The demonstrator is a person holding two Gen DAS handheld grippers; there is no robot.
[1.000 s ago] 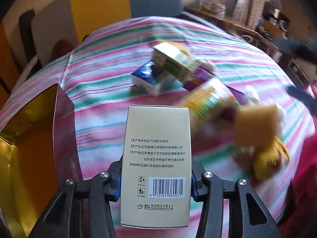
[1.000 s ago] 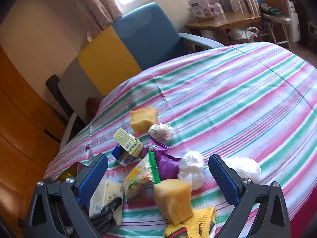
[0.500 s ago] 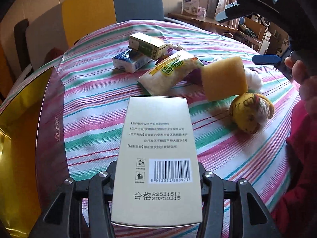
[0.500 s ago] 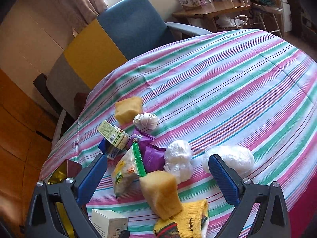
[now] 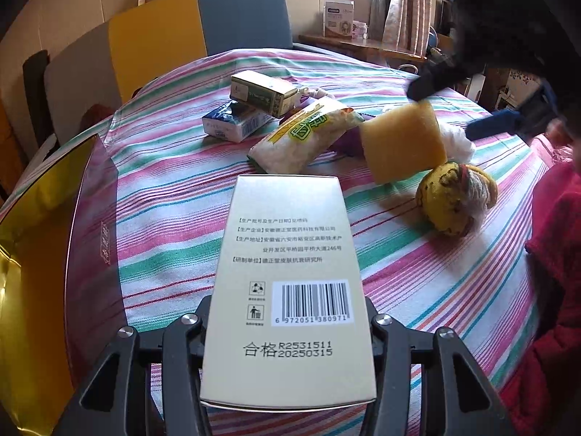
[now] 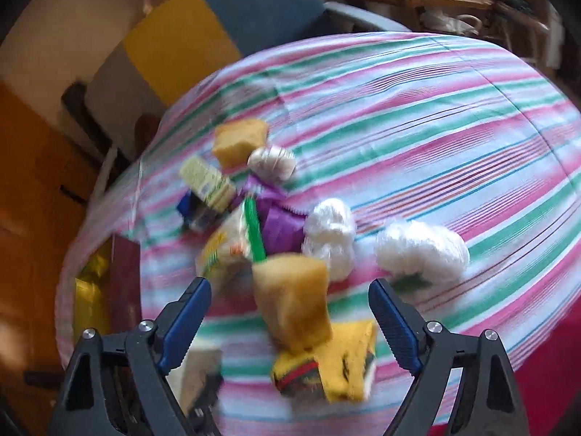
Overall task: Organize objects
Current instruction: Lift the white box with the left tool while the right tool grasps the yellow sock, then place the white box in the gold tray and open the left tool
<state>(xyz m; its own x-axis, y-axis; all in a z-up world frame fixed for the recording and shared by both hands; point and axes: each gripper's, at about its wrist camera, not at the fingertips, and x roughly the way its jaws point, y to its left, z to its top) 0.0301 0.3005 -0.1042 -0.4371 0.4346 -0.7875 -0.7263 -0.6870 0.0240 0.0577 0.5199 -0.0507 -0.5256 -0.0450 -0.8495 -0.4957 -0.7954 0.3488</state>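
My left gripper (image 5: 288, 312) is shut on a tall beige carton (image 5: 287, 283) with a barcode, held above the striped tablecloth. Beyond it lie a snack bag (image 5: 305, 134), a green-and-cream box (image 5: 261, 92) on a blue-white box (image 5: 232, 125), a yellow sponge block (image 5: 403, 141) and a yellow knitted toy (image 5: 454, 200). My right gripper (image 6: 290, 309) is open, hovering over the sponge block (image 6: 294, 298) and the knitted toy (image 6: 337, 363). It shows blurred at the upper right of the left wrist view (image 5: 483, 101). White plastic bundles (image 6: 421, 247) lie to the right.
An open gold-lined box (image 5: 40, 254) with a dark red wall stands at the table's left edge. A second sponge (image 6: 238, 141), a white ball (image 6: 270, 161) and a purple packet (image 6: 279, 218) lie further back. Chairs stand behind the table. A red-clothed person (image 5: 552, 290) is at right.
The left gripper has steadied with the carton still in it. The right gripper has dropped lower and closer over the sponge block and toy, its view now blurred by motion.
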